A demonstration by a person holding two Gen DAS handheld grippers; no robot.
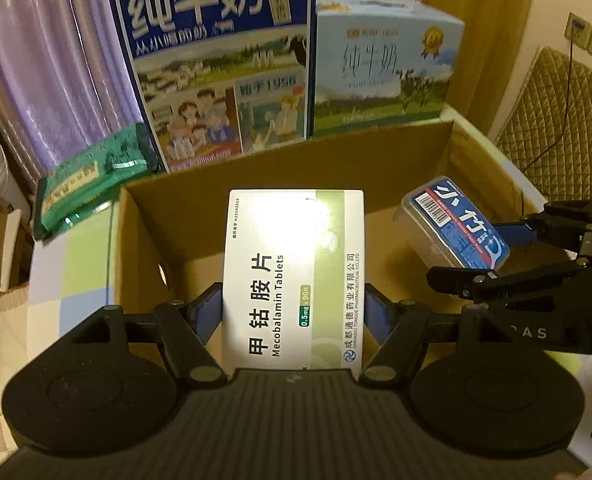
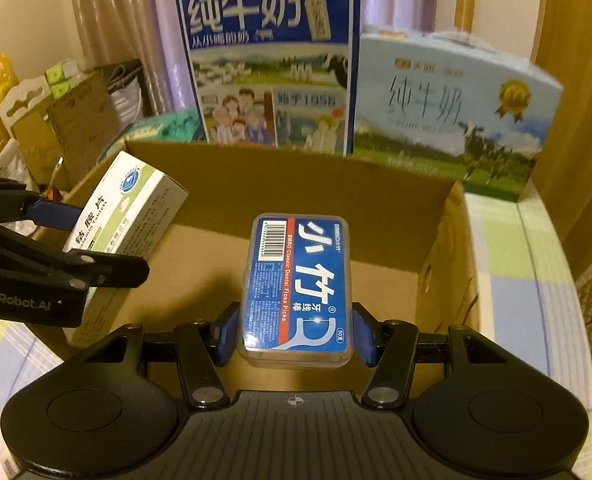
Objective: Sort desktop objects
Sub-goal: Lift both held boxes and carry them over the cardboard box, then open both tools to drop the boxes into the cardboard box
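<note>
My left gripper [image 1: 293,314] is shut on a white and green Mecobalamin tablets box [image 1: 293,276], held upright over the open cardboard box [image 1: 296,160]. My right gripper [image 2: 296,332] is shut on a clear floss picks case with a blue label [image 2: 298,284], also above the inside of the cardboard box [image 2: 296,184]. In the left wrist view the right gripper [image 1: 484,256] and the floss picks case [image 1: 452,224] show at the right. In the right wrist view the left gripper [image 2: 91,240] and the tablets box [image 2: 127,208] show at the left. The two held items are apart, side by side.
Behind the cardboard box stand a tall dark blue milk carton [image 1: 215,60] and a light blue milk carton [image 1: 384,68]. A green packet [image 1: 87,184] lies at the back left. A checked tablecloth [image 1: 75,264] covers the table. A quilted chair back [image 1: 564,128] is at the right.
</note>
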